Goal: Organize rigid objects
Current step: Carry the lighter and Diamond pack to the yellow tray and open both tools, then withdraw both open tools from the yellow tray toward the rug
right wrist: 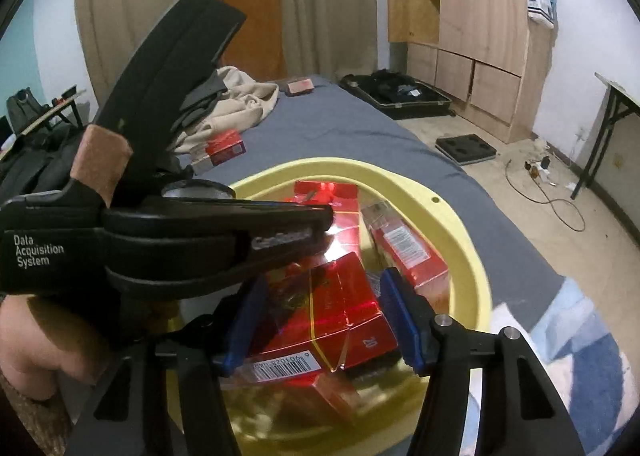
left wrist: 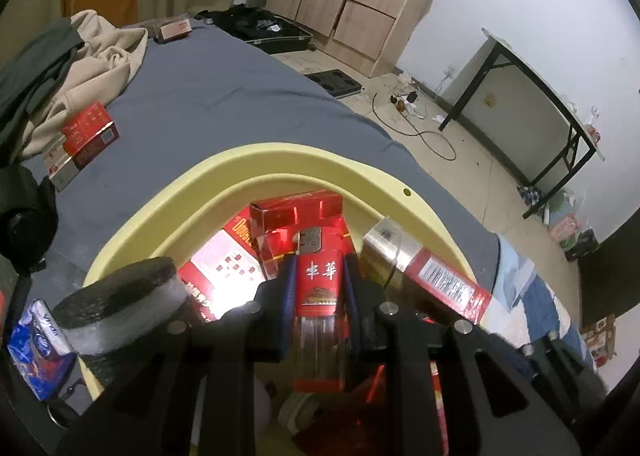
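Observation:
A yellow basin on the grey bed holds several red cigarette packs. My left gripper hangs over it, shut on a narrow red box with white Chinese characters, which stands upright between the blue pads. In the right wrist view my right gripper is low over the same basin. Its blue pads press on both sides of a red cigarette pack with a barcode. The left gripper's black body and a hand cross the left of that view.
On the sheet left of the basin lies another red pack, with a small box at the bed's far end. Beige clothing is piled at the left. A blue tissue pack and a dark foam roll are close by. Right of the bed are floor, cables and a folding table.

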The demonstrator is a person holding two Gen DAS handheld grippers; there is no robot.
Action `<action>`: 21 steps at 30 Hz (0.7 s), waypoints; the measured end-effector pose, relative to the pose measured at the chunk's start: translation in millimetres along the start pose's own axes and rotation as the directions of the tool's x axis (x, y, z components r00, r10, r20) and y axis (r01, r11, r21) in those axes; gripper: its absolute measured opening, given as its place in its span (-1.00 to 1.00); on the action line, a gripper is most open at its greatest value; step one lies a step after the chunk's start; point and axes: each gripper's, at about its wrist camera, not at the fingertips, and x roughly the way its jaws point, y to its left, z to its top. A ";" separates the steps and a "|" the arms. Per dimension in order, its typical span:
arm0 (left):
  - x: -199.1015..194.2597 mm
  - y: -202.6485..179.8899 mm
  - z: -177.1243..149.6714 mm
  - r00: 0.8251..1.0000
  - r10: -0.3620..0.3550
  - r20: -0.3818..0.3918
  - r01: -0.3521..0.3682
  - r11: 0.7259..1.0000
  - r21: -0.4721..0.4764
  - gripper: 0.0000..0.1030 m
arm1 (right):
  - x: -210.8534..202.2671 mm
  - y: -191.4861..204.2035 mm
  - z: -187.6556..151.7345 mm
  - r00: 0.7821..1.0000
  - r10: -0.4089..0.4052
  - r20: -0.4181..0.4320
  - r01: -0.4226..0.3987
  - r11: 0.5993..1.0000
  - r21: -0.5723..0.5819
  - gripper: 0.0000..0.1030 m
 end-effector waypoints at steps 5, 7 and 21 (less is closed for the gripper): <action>-9.6 0.2 3.0 0.999 0.032 0.002 -0.032 0.999 0.007 -0.23 | -10.6 -13.2 -10.2 1.000 0.001 0.017 -0.001 1.000 0.017 0.57; -25.5 -0.4 5.5 0.996 0.061 0.059 -0.062 0.998 0.005 0.64 | -23.6 -18.1 -15.2 0.998 0.003 0.057 -0.004 1.000 0.017 0.80; -117.1 -60.6 -16.1 0.965 -0.049 0.259 0.031 0.997 0.076 1.00 | -134.9 -81.7 -44.9 0.958 -0.069 0.278 0.003 0.973 0.232 0.99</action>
